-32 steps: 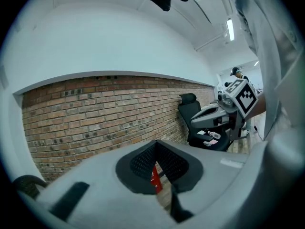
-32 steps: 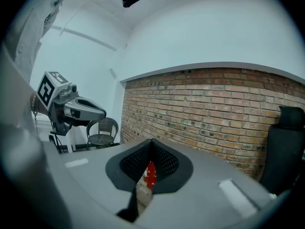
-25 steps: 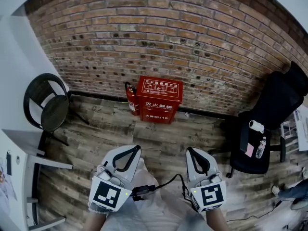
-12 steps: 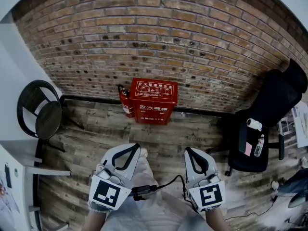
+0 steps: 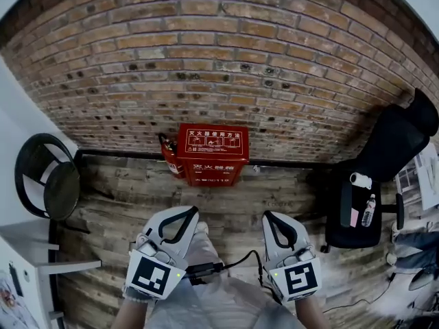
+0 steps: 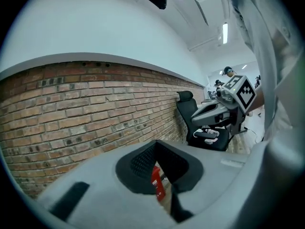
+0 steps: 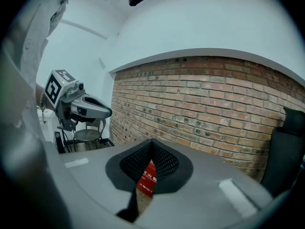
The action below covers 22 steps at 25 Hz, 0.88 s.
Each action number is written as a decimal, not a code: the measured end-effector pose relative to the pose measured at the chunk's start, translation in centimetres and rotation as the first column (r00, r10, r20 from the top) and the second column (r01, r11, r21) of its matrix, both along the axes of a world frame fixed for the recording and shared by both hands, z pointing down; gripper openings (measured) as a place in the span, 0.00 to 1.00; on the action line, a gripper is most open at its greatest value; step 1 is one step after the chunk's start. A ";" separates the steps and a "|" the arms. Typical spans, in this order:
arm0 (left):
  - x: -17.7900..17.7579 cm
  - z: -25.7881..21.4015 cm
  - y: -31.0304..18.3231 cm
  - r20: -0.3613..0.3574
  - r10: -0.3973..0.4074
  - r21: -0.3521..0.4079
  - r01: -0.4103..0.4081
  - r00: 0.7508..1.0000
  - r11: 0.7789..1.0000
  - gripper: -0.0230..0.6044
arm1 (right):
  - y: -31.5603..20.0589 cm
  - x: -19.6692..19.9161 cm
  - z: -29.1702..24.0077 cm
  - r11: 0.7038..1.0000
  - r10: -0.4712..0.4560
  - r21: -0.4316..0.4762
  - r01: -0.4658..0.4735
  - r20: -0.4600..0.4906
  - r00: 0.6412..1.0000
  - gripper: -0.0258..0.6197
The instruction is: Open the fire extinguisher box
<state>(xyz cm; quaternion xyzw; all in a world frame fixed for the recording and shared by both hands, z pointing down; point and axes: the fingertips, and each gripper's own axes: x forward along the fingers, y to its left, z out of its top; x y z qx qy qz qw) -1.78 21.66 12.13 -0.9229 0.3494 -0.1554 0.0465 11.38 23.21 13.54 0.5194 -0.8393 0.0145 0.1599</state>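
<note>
Claws first: left claw (image 6: pixel 155 145) has its jaws together, tips meeting, nothing btwn them. Right claw (image 7: pixel 151 142) is the same, closed & empty. In the head view both sit side by side at bottom centre, pointing up-frame toward the red box (image 5: pixel 211 154).

Change vs a sec ago: red box has slid from just right of centre to just left of it, a bit lower & slightly bigger. Brick wall (image 5: pixel 226 60) now fills more of the top, and the round chair (image 5: pixel 46 177) has dropped toward lower left. Claws keep their spots at the bottom edge. Reads as the person walking up to the wall, no reach yet.

Box stands on the wood floor (image 5: pixel 288 197) against the wall base, looks shut, well apart from both claws. So approach only. Prob. more closing in is needed, and jaws must part before taking any lid edge.

Views: only the head view gives the whole box, w/ the extinguisher (image 5: pixel 168 157) just beside it at left & the office chair (image 5: pixel 384 170) at right. Claw views give just a red sliver thru the gap under the closed tips. Right claw view shows white lettering on it, so box front; in the left one I can't tell box from extinguisher. Each claw view also shows the other claw side-on.
</note>
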 end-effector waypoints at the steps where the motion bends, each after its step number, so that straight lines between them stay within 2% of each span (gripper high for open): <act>1: -0.1 0.0 -1.0 -0.003 -0.005 -0.002 0.005 1.000 1.000 0.03 | -0.8 0.1 0.1 1.000 0.005 -0.011 -0.005 -0.008 1.000 0.05; 4: -0.3 -0.2 -3.8 -0.003 -0.011 0.005 0.011 1.000 1.000 0.03 | -3.4 -0.2 0.0 0.999 0.025 -0.041 -0.026 -0.023 0.999 0.05; 11: -0.9 -0.8 -9.1 0.023 0.028 0.028 -0.028 0.999 0.999 0.03 | -9.2 -2.2 -1.2 1.000 0.020 -0.010 -0.020 -0.012 1.000 0.05; 22: -2.8 -0.5 -16.8 -0.005 0.036 0.002 -0.036 0.999 0.999 0.03 | -16.1 -4.0 -1.6 0.999 0.032 -0.014 -0.032 0.004 0.999 0.05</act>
